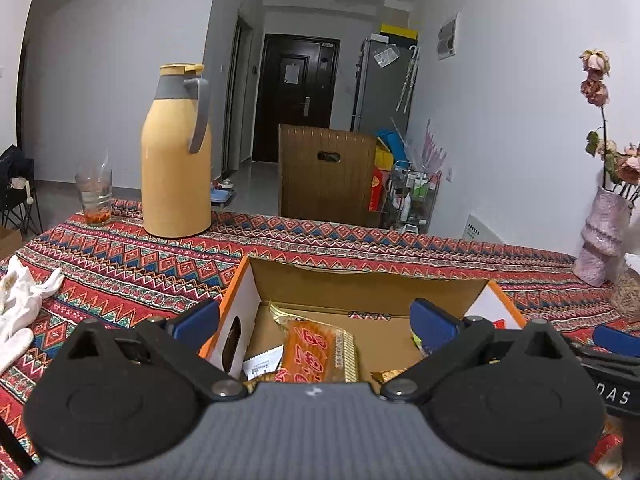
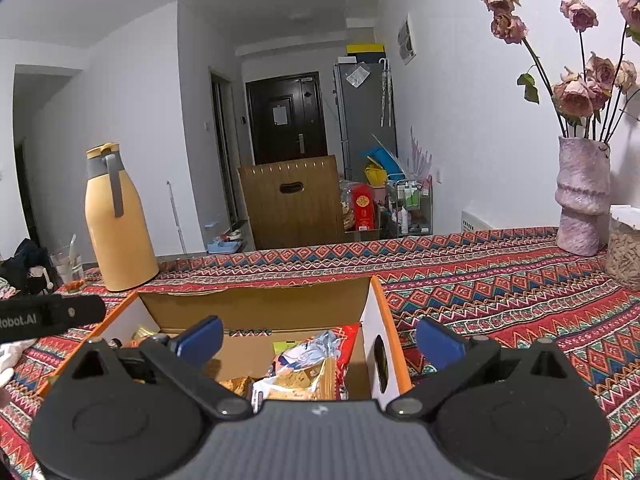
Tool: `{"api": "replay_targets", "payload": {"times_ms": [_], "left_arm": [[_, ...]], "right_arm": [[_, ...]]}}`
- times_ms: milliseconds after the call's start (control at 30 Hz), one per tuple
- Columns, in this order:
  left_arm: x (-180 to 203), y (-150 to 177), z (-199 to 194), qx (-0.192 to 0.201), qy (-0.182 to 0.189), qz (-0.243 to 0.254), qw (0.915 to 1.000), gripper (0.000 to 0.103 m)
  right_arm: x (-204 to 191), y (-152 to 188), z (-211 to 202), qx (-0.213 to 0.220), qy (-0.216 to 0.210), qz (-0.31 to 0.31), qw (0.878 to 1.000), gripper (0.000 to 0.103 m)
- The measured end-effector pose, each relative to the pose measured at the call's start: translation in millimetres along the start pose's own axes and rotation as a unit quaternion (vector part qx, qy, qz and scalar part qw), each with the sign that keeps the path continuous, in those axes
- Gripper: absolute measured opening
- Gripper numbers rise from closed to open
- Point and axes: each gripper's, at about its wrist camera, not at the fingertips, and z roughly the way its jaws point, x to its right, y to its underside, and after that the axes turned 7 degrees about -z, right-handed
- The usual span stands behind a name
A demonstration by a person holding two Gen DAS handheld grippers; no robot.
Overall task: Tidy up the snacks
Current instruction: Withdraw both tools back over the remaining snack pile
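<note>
A: Snacks (image 1: pixel 316 354) lie in the cardboard box (image 1: pixel 360 284), below both spread-fingered grippers?
B: Yes. Left gripper (image 1: pixel 316 320) and right gripper (image 2: pixel 320 338) hold nothing; crinkly foil packets, patterned tablecloth (image 2: pixel 500 280).

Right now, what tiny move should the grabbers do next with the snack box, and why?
Probably lower the left hand-held gripper onto the orange snack packet and close. Both grippers are open and empty, and that packet lies right between its fingers inside the cardboard box.

box (image 1: pixel 360 284): brown corrugated cardboard, matt
snack packets (image 1: pixel 316 350): glossy crinkled plastic foil
bench cloth (image 1: pixel 120 264): woven patterned fabric
flask (image 1: pixel 176 160): smooth plastic, slight sheen
vase (image 2: pixel 582 196): rough, textured
tool pads (image 2: pixel 202 340): blue, matt
</note>
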Motion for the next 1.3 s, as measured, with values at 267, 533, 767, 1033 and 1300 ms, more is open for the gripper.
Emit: {"api": "replay_targets", "payload": {"times_ms": [267, 533, 767, 1033, 1300], "left_arm": [[-7, 11, -28, -0.016, 0.009, -0.001, 0.9998, 0.103], [-23, 34, -57, -0.037, 0.011, -0.002, 0.9993, 0.103], [-39, 62, -77, -0.062, 0.007, 0.008, 0.9980, 0.103], [-57, 95, -88, -0.095, 0.003, 0.015, 0.9954, 0.103], [-69, 119, -83, -0.116, 0.002, 0.033, 0.9927, 0.103]], "right_arm": [[-4, 10, -35, -0.004, -0.003, -0.006, 1.000, 0.103], [-12, 33, -67, -0.026, -0.008, -0.015, 1.000, 0.103], [-19, 64, -86, -0.059, -0.015, -0.023, 0.998, 0.103], [-19, 99, -102, -0.102, -0.025, -0.011, 0.994, 0.103], [-21, 121, -109, -0.128, -0.025, -0.011, 0.991, 0.103]]}}
